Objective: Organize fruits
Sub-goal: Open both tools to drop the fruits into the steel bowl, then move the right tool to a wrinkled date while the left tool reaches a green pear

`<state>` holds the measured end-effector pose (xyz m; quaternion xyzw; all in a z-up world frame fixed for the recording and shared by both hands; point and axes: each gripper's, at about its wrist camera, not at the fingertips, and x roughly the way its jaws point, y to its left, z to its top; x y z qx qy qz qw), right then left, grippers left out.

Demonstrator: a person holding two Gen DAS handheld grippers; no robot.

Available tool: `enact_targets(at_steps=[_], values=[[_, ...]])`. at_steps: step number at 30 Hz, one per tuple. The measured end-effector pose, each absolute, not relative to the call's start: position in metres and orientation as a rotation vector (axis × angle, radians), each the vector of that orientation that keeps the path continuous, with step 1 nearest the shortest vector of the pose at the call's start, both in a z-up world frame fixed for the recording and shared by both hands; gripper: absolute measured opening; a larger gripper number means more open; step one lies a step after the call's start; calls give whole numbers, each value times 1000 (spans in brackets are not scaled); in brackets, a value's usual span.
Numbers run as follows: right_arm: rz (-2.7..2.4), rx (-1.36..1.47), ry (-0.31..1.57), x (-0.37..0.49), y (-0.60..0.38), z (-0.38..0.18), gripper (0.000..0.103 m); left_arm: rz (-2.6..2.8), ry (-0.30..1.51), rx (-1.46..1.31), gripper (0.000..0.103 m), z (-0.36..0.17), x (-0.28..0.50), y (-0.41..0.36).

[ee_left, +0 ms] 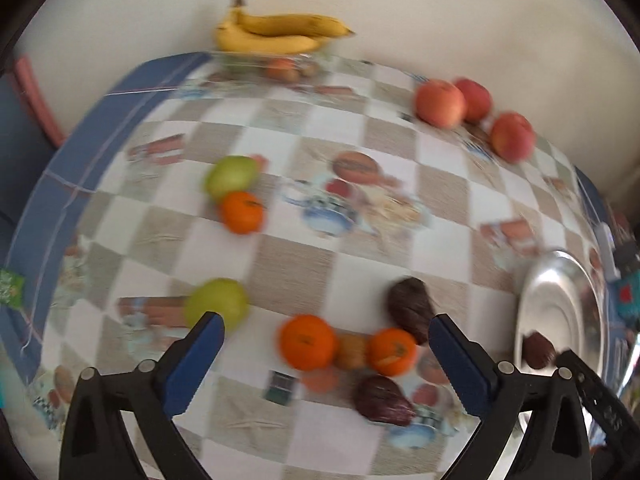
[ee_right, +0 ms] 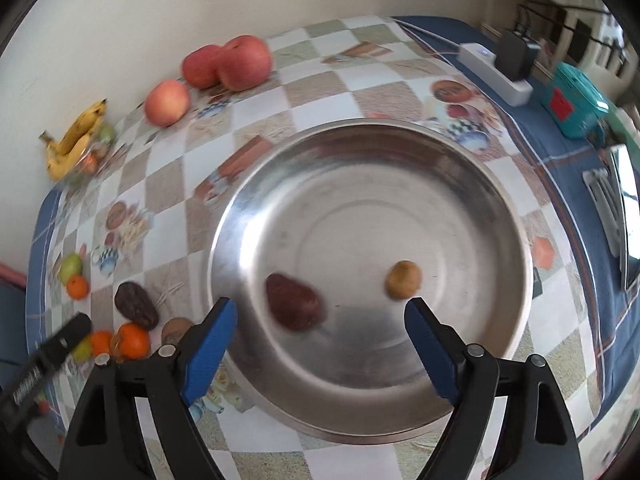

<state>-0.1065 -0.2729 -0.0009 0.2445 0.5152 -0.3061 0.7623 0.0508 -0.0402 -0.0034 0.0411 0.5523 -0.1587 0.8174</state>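
Right wrist view looks down into the steel basin (ee_right: 460, 184), the largest thing on the checked tablecloth (ee_right: 328, 84) and my landmark here. Inside the basin lie 2 fruits: a dark wrinkled fruit (ee_right: 294, 302) toward its near-left wall and a small brown fruit (ee_right: 403, 280) just right of centre, well apart from each other. The right gripper (ee_right: 320, 338) hangs over the basin's near rim with its blue fingers wide apart and nothing between the pads.

Beyond the basin's far-left rim sit 3 red apples (ee_right: 244, 62), and farther left a bunch of bananas (ee_right: 74, 136) over a glass bowl.

Left wrist view shows the loose fruit left of the basin: 2 green fruits (ee_left: 231, 176), 3 oranges (ee_left: 307, 342), 2 more dark wrinkled fruits and a small brown one wedged between 2 oranges. The left gripper (ee_left: 326, 364) hovers above that near cluster, its jaws spread and empty.

I judge the apples firm, heaviest and smooth, best taken across the widest middle. The oranges look round and slightly yielding, with a pebbled skin that should grip well; clamp at the equator, gently. The dark fruits seem soft and bruise easily, so take them across the short axis with light pressure. The brown fruit is small and touching its neighbours, so it may roll.
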Motion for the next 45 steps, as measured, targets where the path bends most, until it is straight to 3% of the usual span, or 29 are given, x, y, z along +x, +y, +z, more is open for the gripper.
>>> enact_targets(at_steps=[3,8,21,32,45], values=[[-647,483,1104,-103,-265,2,95,-308,1124,89,103,2,55,-30],[-608,462,1064,-98,-257,5,95,-302,1100,107,103,2,63,-24],[-506,429,1068,-72,-222,3,95,-196,1250,13,103,-28,90,16],[-370,384,1215,-27,-142,-29,95,-95,1253,-43,103,-30,106,55],[-372,365,1296,-11,-124,-53,95,-244,1322,-27,103,-55,108,35]])
